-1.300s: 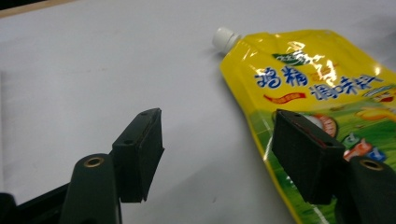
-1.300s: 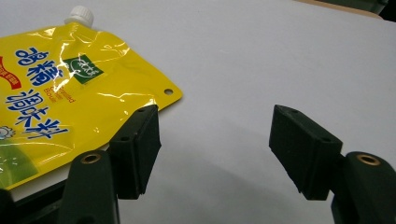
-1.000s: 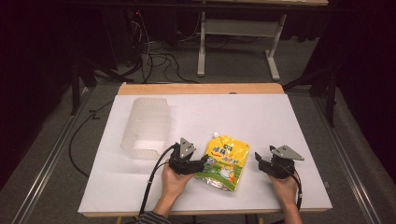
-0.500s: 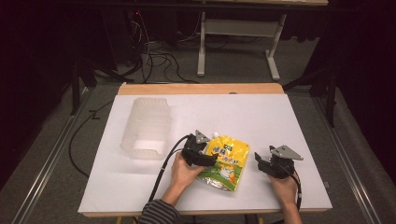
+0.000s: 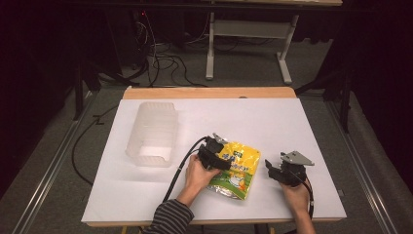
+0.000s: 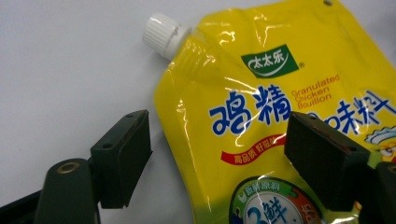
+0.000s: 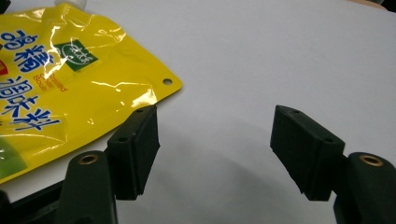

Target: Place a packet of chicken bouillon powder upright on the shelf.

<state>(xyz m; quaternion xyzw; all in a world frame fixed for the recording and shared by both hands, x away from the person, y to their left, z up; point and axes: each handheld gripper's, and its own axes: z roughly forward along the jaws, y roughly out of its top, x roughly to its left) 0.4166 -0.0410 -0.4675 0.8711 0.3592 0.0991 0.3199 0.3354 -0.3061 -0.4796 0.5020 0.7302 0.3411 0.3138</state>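
Note:
A yellow spouted pouch of chicken bouillon (image 5: 237, 168) lies flat on the white table (image 5: 272, 122), its white cap (image 6: 160, 33) pointing away from me. My left gripper (image 5: 217, 153) hovers over the pouch's left edge, open, one jaw over bare table and the other over the pouch (image 6: 261, 102). My right gripper (image 5: 273, 170) rests open on the table just right of the pouch (image 7: 60, 84), nothing between its jaws.
A clear plastic bin (image 5: 152, 134) lies on the table's left half, a short way left of the left gripper. A wooden strip (image 5: 209, 92) edges the far side. Cables and a metal stand sit on the floor beyond.
My left gripper has moved rightward and a little forward, from beside the pouch onto its left edge. The right gripper and the pouch have stayed put.

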